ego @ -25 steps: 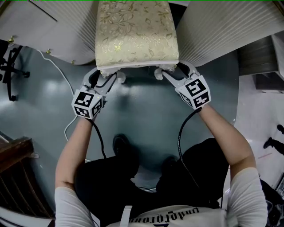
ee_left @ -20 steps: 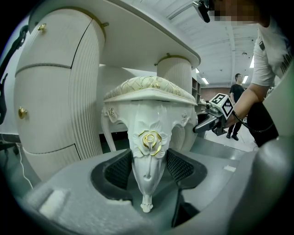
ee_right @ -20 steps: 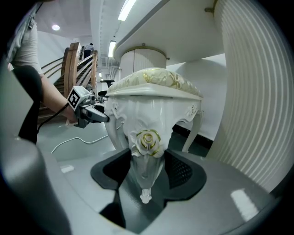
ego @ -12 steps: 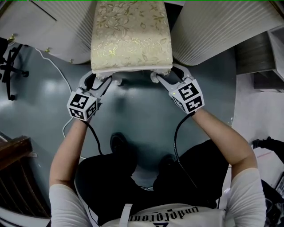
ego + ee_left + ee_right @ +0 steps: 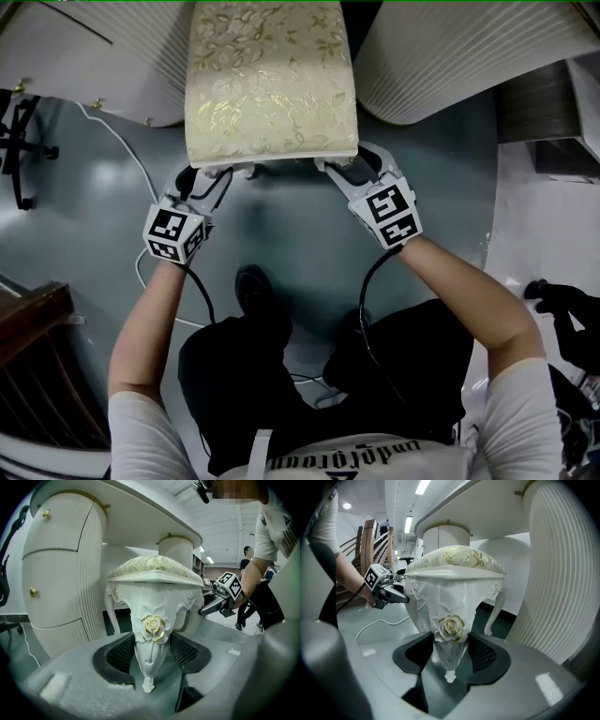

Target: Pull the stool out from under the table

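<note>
The stool, with a cream floral cushion (image 5: 272,84) and white carved legs, stands between the two ribbed pedestals of the white table (image 5: 84,66), its front edge sticking out toward me. My left gripper (image 5: 214,176) is shut on the stool's front left leg (image 5: 150,634), whose gold rose sits between the pads. On the other front leg (image 5: 450,641) my right gripper (image 5: 339,172) is shut in the same way. Each gripper view also shows the opposite gripper: the right gripper (image 5: 218,603) and the left gripper (image 5: 386,592).
The right pedestal (image 5: 441,56) flanks the stool closely. A white cable (image 5: 122,155) trails over the grey floor on the left, near a black chair base (image 5: 23,141). Dark wooden furniture (image 5: 37,375) stands at lower left. My feet (image 5: 253,300) are just behind the grippers.
In the head view the stool's front edge and both grippers sit slightly nearer me than before. Both grips on the legs look unchanged.
</note>
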`<state>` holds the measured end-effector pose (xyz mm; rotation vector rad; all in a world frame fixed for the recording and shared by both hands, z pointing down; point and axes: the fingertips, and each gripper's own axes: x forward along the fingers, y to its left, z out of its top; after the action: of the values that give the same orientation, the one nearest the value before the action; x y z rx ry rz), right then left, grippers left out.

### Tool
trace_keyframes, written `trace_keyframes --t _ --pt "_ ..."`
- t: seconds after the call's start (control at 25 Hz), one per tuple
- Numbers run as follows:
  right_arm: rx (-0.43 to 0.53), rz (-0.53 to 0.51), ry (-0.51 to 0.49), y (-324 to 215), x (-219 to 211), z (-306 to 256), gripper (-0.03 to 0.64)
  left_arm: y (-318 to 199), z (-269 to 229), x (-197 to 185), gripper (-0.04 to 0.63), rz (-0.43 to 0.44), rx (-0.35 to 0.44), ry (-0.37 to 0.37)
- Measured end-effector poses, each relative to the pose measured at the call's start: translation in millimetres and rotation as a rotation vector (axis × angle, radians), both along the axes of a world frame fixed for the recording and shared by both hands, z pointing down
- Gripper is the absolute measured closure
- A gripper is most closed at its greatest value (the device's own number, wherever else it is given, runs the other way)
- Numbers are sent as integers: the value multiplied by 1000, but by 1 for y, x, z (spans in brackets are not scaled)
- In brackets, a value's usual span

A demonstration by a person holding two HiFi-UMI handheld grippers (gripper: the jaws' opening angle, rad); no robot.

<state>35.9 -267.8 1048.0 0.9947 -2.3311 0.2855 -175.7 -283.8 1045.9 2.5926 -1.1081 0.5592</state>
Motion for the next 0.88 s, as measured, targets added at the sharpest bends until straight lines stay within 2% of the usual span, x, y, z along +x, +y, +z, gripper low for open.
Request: trace_keyframes --t 0.36,0.56,0.72,0.88 --pt "-111 -6 26 6 -1 6 385 14 6 1 353 -53 -117 -62" --pt "-136 -6 35 11 0 6 385 21 6 1 353 -68 -166 -105" --pt "-159 -1 31 11 -1 4 387 19 1 -3 370 -117 -198 -112" --pt "-190 20 39 13 -2 4 387 20 2 -3 370 -116 -236 -121"
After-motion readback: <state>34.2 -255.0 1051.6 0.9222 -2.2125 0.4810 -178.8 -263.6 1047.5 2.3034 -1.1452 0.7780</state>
